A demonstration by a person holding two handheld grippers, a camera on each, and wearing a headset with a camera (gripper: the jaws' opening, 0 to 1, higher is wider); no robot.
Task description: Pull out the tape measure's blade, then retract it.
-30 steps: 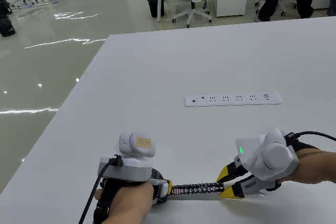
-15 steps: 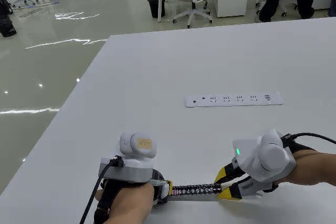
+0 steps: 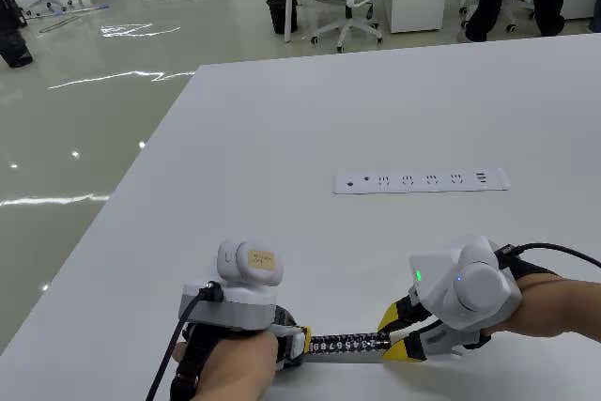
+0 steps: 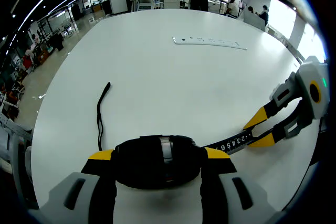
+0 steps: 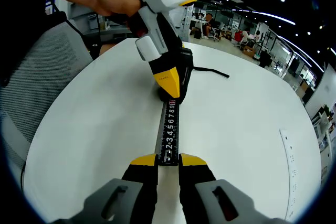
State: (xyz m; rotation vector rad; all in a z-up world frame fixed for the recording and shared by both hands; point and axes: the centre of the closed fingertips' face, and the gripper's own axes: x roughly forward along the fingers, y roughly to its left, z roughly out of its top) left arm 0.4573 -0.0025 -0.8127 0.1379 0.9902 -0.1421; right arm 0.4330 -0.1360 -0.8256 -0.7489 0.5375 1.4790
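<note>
A glossy floor [image 3: 75, 119] lies beyond the left edge of the white worktop [image 3: 282, 138]. Near the front of the worktop, on the left, the left gripper [image 4: 159, 156] has its yellow-tipped fingers [image 4: 101, 156] closed around the black tape measure [image 4: 157, 167], one finger on each side of the case, which sits on the surface. A thin black strap [image 4: 101, 114] lies loose on the worktop just beyond the case. From the case the blade [image 5: 169, 129] runs out to the right, a short length of it showing, low over the worktop with its printed numbers facing up. At the blade's free end the right gripper [image 5: 168, 160] pinches the tip, its yellow fingers [image 5: 144, 160] drawn narrow on either side of it. Farther back and to the right, well apart from both grippers, a white power strip [image 3: 421, 179] lies flat on the worktop.
</note>
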